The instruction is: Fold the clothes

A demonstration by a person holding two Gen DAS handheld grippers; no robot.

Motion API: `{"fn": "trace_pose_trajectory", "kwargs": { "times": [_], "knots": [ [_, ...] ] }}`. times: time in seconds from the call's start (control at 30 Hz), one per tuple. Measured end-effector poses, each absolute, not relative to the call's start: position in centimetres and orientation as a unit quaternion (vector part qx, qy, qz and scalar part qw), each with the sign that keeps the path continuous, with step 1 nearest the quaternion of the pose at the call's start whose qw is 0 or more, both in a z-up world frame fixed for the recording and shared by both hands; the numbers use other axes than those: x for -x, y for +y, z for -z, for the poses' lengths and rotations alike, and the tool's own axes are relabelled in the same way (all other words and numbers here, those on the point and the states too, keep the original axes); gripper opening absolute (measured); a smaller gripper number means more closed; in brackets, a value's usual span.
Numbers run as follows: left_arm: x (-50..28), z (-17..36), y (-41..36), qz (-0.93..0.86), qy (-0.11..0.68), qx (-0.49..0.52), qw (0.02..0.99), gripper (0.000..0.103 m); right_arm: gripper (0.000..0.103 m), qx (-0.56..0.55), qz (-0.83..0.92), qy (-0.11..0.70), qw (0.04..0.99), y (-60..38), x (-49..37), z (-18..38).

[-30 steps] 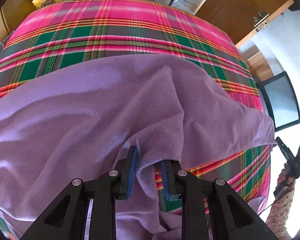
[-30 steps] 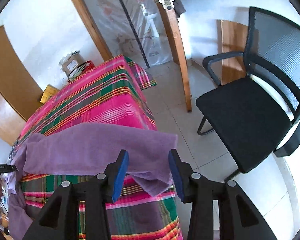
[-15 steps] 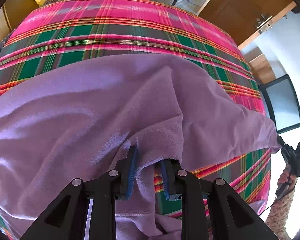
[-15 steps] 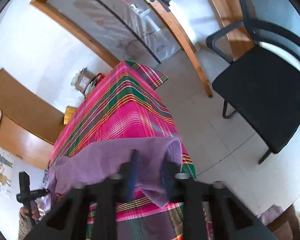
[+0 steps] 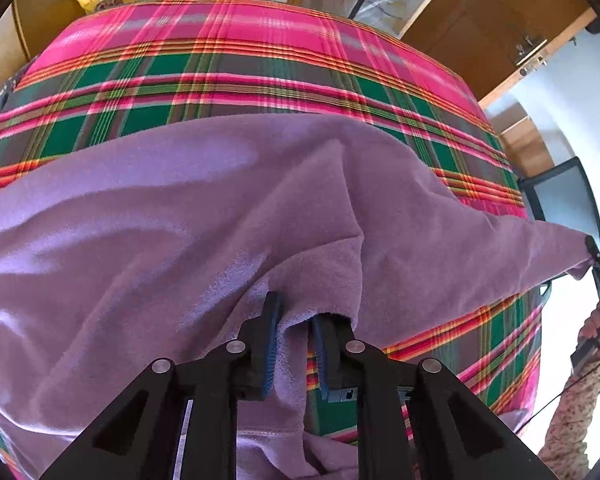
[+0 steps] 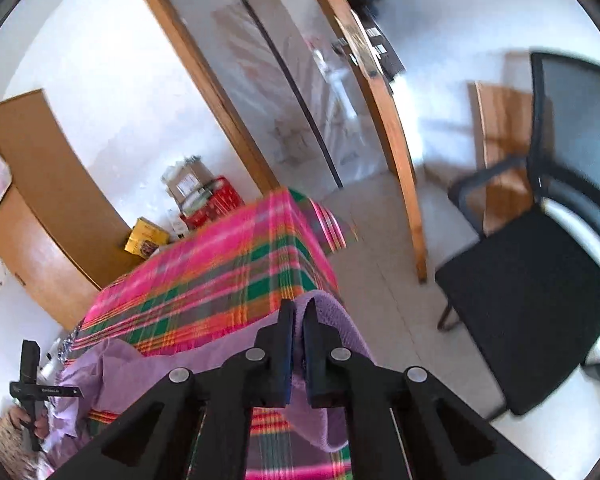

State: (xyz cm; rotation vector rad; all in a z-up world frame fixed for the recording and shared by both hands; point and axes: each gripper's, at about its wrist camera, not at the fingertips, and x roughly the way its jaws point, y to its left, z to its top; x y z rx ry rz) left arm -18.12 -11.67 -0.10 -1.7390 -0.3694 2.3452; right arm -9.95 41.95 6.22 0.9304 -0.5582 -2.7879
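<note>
A purple fleece garment (image 5: 204, 216) is spread over the near half of the plaid-covered table (image 5: 236, 56), with its far edge lying across the plaid cloth and its near part bunched and hanging toward the table's front edge. A raised ridge of the fleece is pinched between the blue pads of the left gripper (image 5: 294, 344), which is closed on the fabric near the table's front edge. At the table's right-hand corner, a corner of the garment is clamped in the right gripper (image 6: 296, 344), whose jaws are drawn nearly together on the fleece; from the left wrist view that corner is seen pulled out taut past the table's side. A black office chair (image 6: 540, 288) stands on the floor beyond that side, and boxes are stacked behind the table's far edge. The step in hand is judged to be a two-point hold along one edge, so that the garment can be stretched or carried over. The next move would call for both holds to be kept firm and moved together, so that the edge stays straight.
</note>
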Motion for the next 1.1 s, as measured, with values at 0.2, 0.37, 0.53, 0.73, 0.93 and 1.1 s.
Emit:
{"fn": "trace_pose_trajectory", "kwargs": {
  "times": [0.2,0.37,0.53,0.73,0.93,1.1],
  "knots": [
    [17.8,0.0,-11.5,-0.795,-0.120,0.586,0.098,0.016,0.004,-0.317,0.927,-0.167,0.112,41.8,7.4,-4.9],
    [18.1,0.0,-11.5,-0.793,-0.121,0.589,0.097,0.016,0.004,-0.348,0.914,-0.169,0.125,42.9,3.9,-2.1],
    [18.0,0.0,-11.3,-0.792,-0.120,0.591,0.096,0.016,0.004,-0.365,0.906,-0.167,0.131,42.9,1.6,-0.7],
    [17.7,-0.6,-10.8,-0.793,-0.107,0.591,0.100,0.016,0.004,-0.408,0.891,-0.143,0.140,42.2,0.4,1.2],
    [17.6,-2.1,-10.1,-0.804,-0.086,0.578,0.105,0.015,0.008,-0.457,0.873,-0.104,0.131,41.4,0.2,2.9],
    [18.1,-2.6,-9.7,-0.805,-0.078,0.579,0.106,0.015,0.015,-0.449,0.883,-0.077,0.113,41.3,0.6,1.4]
  ]
}}
